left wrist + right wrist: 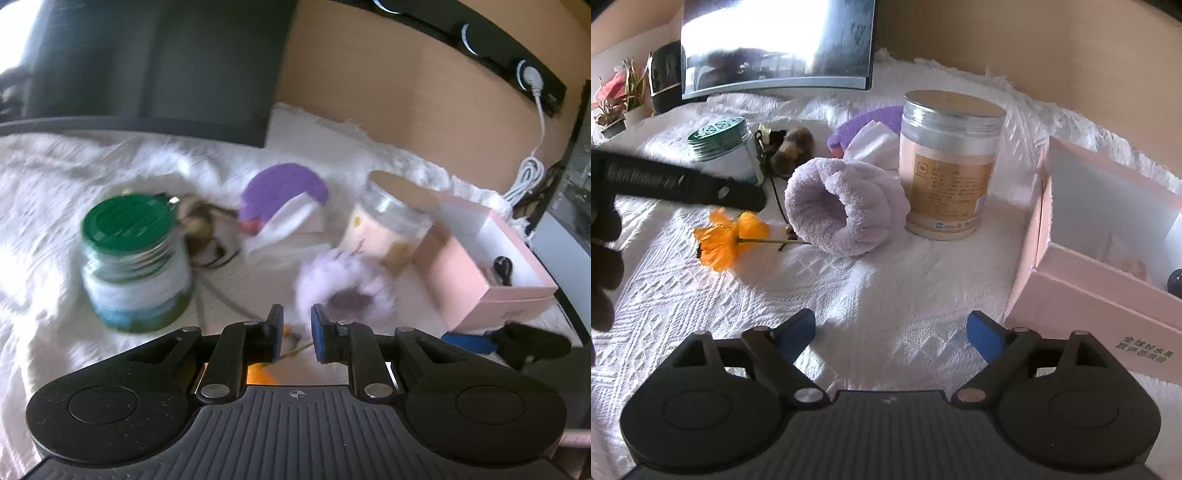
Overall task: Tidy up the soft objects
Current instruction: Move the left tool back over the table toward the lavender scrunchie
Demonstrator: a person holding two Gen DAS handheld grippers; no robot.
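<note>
White bedspread [886, 288], lilac scrunchie [846, 210], orange flower [729, 236]; pink box [1108, 295]

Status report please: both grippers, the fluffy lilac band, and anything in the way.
Left gripper nearly shut above orange flower, grip unclear. Right gripper open, empty. Lilac band on white cloth, touching tall jar. Flower stem at band.

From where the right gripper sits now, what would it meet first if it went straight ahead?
The right gripper, open, points over bare white bedspread. Straight on, the first thing looks to be the lilac fluffy band, with the tall tan jar just beside it to the right. Depth is uncertain through the fisheye.
</note>
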